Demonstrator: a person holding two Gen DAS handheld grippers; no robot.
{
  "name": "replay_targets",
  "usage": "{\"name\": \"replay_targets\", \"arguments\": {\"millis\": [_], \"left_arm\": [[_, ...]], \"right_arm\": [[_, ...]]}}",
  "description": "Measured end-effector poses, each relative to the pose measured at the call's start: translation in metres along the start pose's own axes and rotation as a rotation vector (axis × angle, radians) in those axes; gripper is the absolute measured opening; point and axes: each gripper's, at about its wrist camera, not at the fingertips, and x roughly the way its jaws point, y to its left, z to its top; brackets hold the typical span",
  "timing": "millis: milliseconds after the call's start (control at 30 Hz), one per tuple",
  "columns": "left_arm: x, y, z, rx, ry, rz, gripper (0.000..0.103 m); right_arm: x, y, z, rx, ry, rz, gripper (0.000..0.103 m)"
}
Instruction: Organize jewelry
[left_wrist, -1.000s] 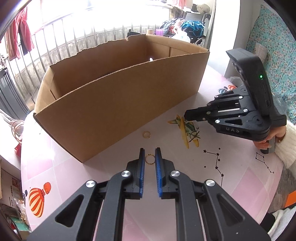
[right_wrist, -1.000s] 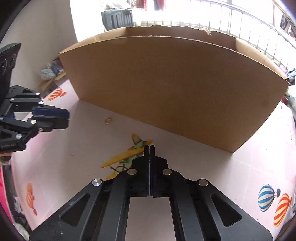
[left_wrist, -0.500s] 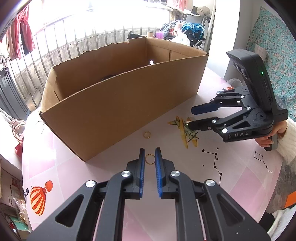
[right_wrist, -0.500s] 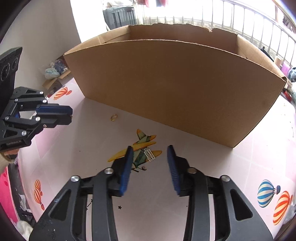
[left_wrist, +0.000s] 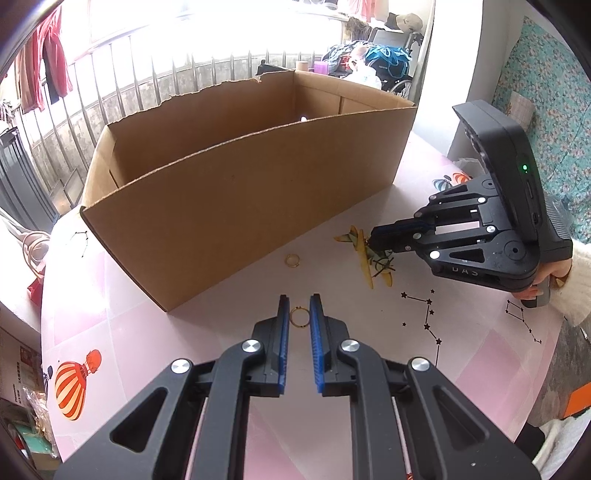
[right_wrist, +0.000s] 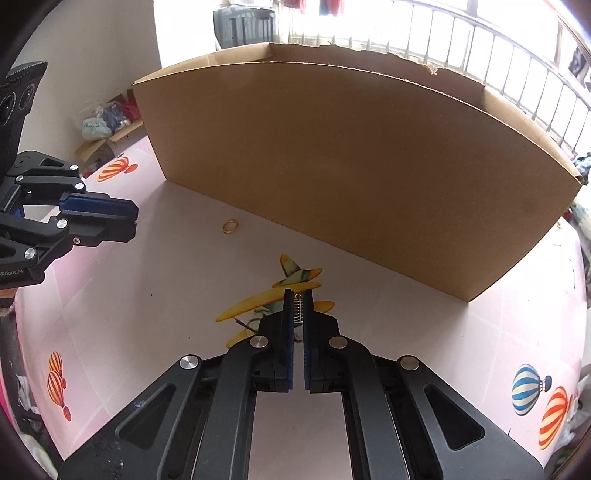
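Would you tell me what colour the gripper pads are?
Blue, on black fingers; the left gripper's pads show best in the left wrist view.

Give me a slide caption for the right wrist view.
Right gripper shut on a small silver ladder-shaped charm over the airplane print, cardboard box behind.

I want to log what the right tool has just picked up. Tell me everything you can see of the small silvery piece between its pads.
The silvery piece is a small, narrow metal ornament with a ladder-like row of short crossbars and a tiny loop at its far end. It looks like thin bright metal; finer detail is too small to tell. It lies lengthwise along the fingers, clamped between the blue pads of the right tool near their tips. Below it is the pink table, over a printed yellow airplane; whether it touches the table cannot be told.
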Motion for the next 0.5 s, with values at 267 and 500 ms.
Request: {"name": "replay_targets", "arguments": {"millis": [267,500], "left_arm": [[-0.005,-0.005,0.005,0.018,-0.02,-0.005,0.011],[-0.005,-0.005,0.003,0.013,-0.016,-0.006,0.011]], "right_arm": [[-0.011,-0.001,0.005,0.009,0.006,0.036,0.0],[0.009,0.039,0.019,-0.051,0.003,0.145,0.028]]}}
